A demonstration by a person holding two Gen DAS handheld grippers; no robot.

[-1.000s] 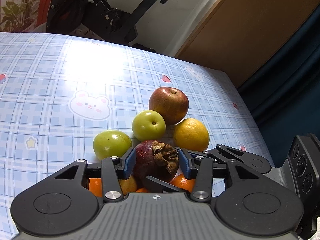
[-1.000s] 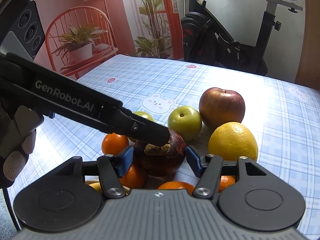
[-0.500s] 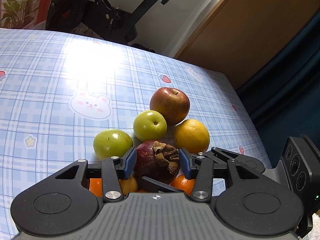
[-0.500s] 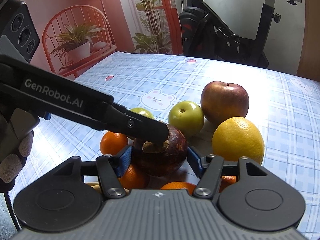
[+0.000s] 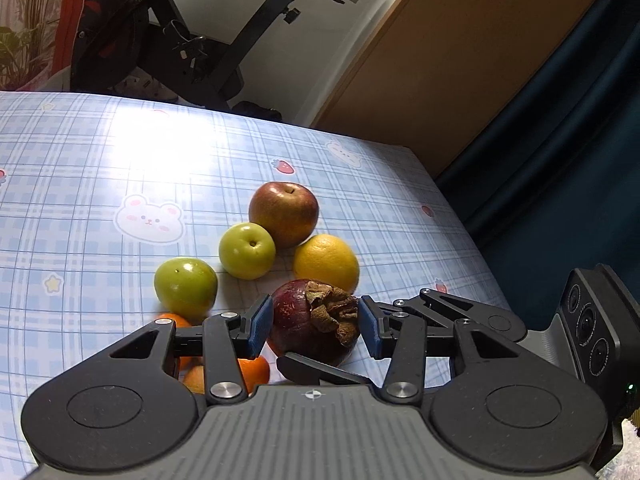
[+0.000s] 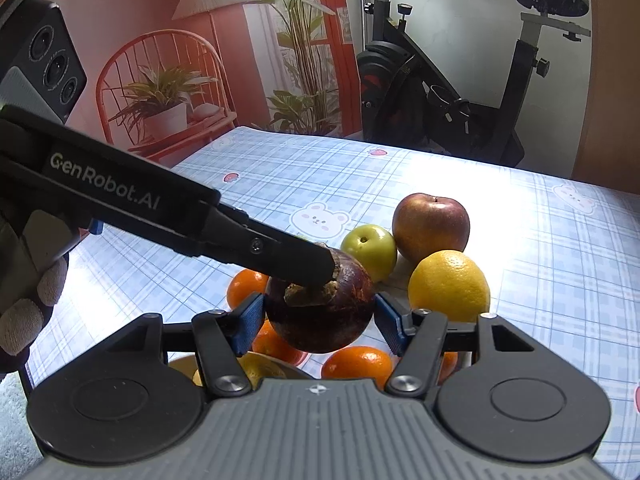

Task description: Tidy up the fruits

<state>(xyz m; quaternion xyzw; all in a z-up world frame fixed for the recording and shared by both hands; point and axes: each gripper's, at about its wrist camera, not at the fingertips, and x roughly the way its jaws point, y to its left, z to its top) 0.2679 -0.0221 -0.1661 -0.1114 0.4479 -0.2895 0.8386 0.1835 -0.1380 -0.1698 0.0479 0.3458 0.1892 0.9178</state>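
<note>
A dark purple mangosteen [image 5: 314,326] with a dry brown calyx sits between the blue pads of both grippers, lifted above the fruit pile. My left gripper [image 5: 314,326] is shut on it. My right gripper [image 6: 320,322] also closes on the mangosteen [image 6: 324,312] from the other side. The left gripper's finger [image 6: 256,246] crosses the right wrist view. Below lie a red apple [image 5: 283,213], two green fruits [image 5: 247,250] [image 5: 186,288], a yellow orange [image 5: 326,263] and small tangerines [image 6: 356,366].
The fruits rest on a blue plaid tablecloth [image 5: 100,184] with bear prints. The table's right edge [image 5: 468,232] drops to a dark blue curtain. An exercise bike [image 6: 460,92], a red wire chair and potted plants [image 6: 160,100] stand beyond the table.
The mangosteen has risen with both grippers, so the fruit pile now sits lower and farther below. The right gripper's pads have closed in against the mangosteen.
</note>
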